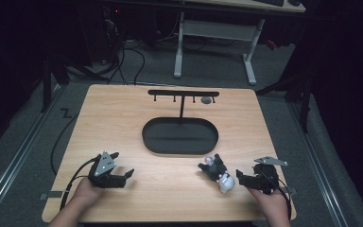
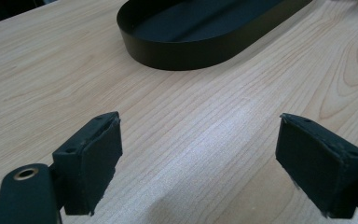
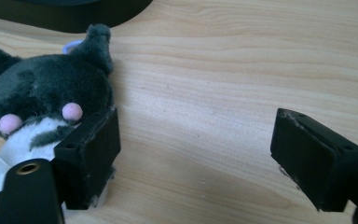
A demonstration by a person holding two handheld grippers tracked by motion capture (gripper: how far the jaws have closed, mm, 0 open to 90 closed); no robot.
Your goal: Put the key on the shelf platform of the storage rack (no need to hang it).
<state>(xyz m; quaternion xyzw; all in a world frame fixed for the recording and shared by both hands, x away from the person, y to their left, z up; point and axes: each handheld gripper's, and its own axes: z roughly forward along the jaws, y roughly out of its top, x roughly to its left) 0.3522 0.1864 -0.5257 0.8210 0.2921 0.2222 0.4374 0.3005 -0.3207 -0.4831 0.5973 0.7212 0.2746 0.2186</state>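
Plush toy (image 1: 219, 173), dark grey with a white muzzle and pink cheek spots, lies on its side on the wooden table (image 1: 123, 123), near the front edge toward the right front corner. It sits just outside the front rim of the black oval tray (image 1: 179, 136), not in it.

Right gripper (image 1: 244, 178) rests low on the table just beside the toy, jaws spread wide, nothing between them. In the right gripper view the toy's head (image 3: 46, 98) lies against the outer side of one pad (image 3: 93, 154), off the gap rather than in it. Judgement: the gripper is offset, so it needs to shift sideways toward the toy before a closure would catch anything. Soft plush should squash and hold easily once it is centred.

Left gripper (image 1: 123, 177) sits toward the left front corner, well apart from the toy, jaws likewise wide and empty; bare wood shows between its pads (image 2: 98, 158). It points toward the tray (image 2: 205, 42). Likely parked out of the way, leaving the reach to the right hand.

Behind the tray, near the back edge, a black T-shaped rack (image 1: 183, 94) with small hooks stands upright; a small grey thing (image 1: 206, 100) shows near its right end, too small to identify. The hooks suggest a hanging spot, the tray a drop spot; which one the toy is meant for, I cannot tell.
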